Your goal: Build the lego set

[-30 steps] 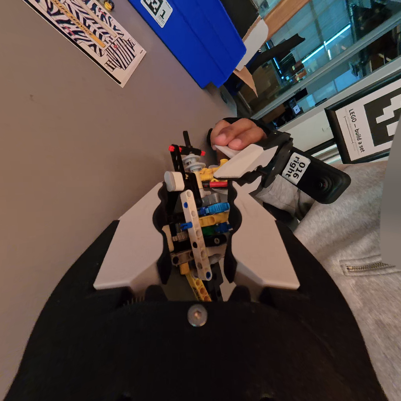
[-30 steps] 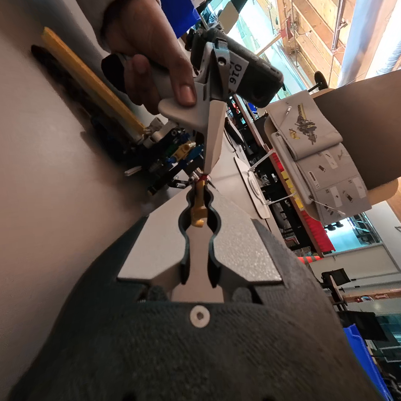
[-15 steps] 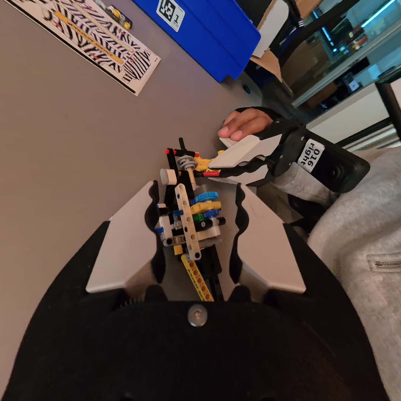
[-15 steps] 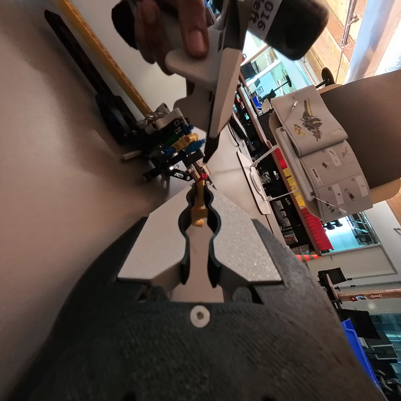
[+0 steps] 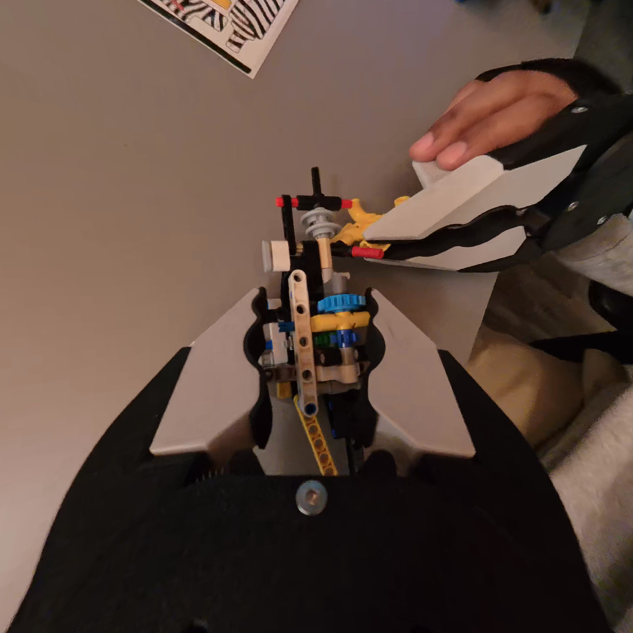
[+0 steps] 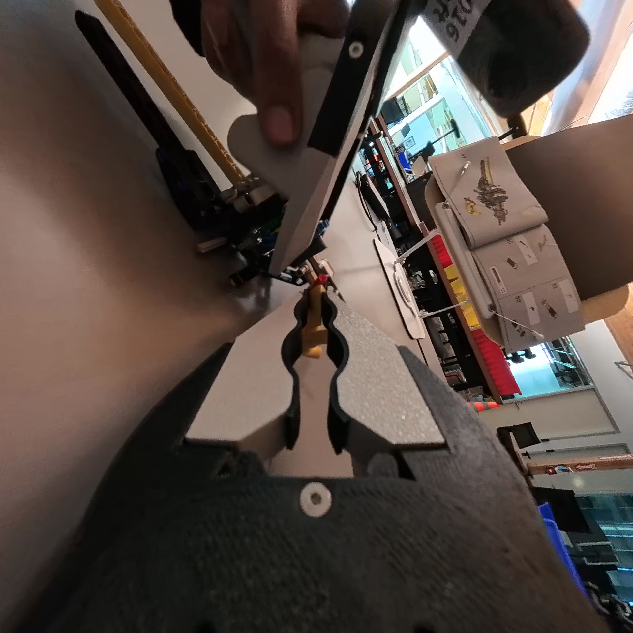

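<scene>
The lego model [image 5: 308, 329] is a stack of gears, beams and axles with a long yellow beam [image 5: 318, 445] at its rear, and it lies on the grey table [image 5: 102, 205]. My left gripper [image 5: 314, 291] is shut on the model's gear section. My right gripper [image 5: 371, 245] comes in from the right, shut on a yellow piece [image 5: 356, 222] held against the model's far end beside a red pin [image 5: 366, 252]. In the right wrist view the right gripper [image 6: 317, 298] pinches the yellow piece [image 6: 314, 325]. The model [image 6: 246, 219] is partly hidden behind a left finger [image 6: 301, 205].
A zebra-striped sticker sheet [image 5: 233, 30] lies at the far side of the table. An open instruction booklet [image 6: 496, 239] stands on a holder at the right. Red and yellow bins [image 6: 479, 325] and a blue bin [image 6: 555, 534] are beyond it. A person's grey garment [image 5: 582, 496] borders the table's right edge. Both grippers' tips are close together, under 4 cm apart.
The left gripper was shut on the model, opened half a second ago, and is shut on it again, now tilted down at the table. The right gripper stays on the yellow piece.
</scene>
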